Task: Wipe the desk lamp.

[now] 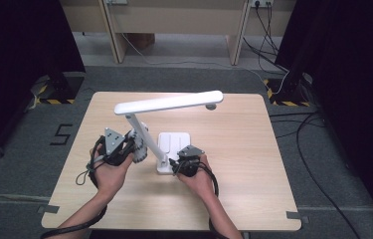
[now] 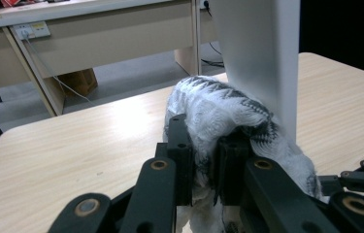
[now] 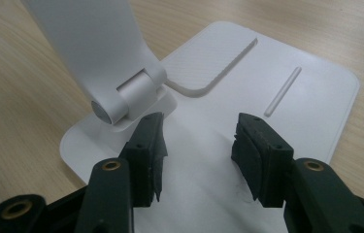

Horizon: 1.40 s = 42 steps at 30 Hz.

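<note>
1. left gripper (image 1: 133, 149) is clamped on a cloth (image 2: 218, 111) pressed against the lamp (image 1: 166, 103) stem.
2. right gripper (image 1: 178, 164), jaws apart, rests on the base (image 3: 310, 92).
3. risk: hard wiping could tip the lamp; right isn't gripping.

Matt white plastic lamp (image 1: 166, 103), smooth base (image 3: 286, 87); soft woven cloth (image 2: 218, 109), grey-white pattern; pale wood-grain table (image 1: 233, 149), satin finish.
</note>
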### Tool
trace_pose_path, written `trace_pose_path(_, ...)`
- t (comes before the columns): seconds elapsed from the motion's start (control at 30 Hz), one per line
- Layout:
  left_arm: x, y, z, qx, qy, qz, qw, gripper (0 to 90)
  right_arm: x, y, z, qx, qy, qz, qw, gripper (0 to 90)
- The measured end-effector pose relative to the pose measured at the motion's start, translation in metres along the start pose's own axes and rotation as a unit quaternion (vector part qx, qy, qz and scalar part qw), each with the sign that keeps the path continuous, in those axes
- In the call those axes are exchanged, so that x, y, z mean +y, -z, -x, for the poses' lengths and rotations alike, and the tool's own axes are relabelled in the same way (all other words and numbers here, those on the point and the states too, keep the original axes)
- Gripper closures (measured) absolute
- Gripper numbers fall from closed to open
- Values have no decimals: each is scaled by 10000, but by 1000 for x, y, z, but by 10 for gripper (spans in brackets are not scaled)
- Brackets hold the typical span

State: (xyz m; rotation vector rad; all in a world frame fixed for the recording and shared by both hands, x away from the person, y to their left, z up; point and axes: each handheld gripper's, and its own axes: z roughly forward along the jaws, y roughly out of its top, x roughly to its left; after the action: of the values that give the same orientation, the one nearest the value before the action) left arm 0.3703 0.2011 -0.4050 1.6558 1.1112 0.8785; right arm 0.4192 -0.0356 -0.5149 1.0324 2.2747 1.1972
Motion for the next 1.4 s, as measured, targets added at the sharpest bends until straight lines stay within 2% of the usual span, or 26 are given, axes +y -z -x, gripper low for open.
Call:
trace_pose_path(0.5,-24,-14,10,-86,65,-190,9998,798,0,0,0,0,2,0,10000,540)
trace_pose_path(1.4,-55,-34,23,-213,106,-586,9980,798,0,0,0,2,13,4,10000,540)
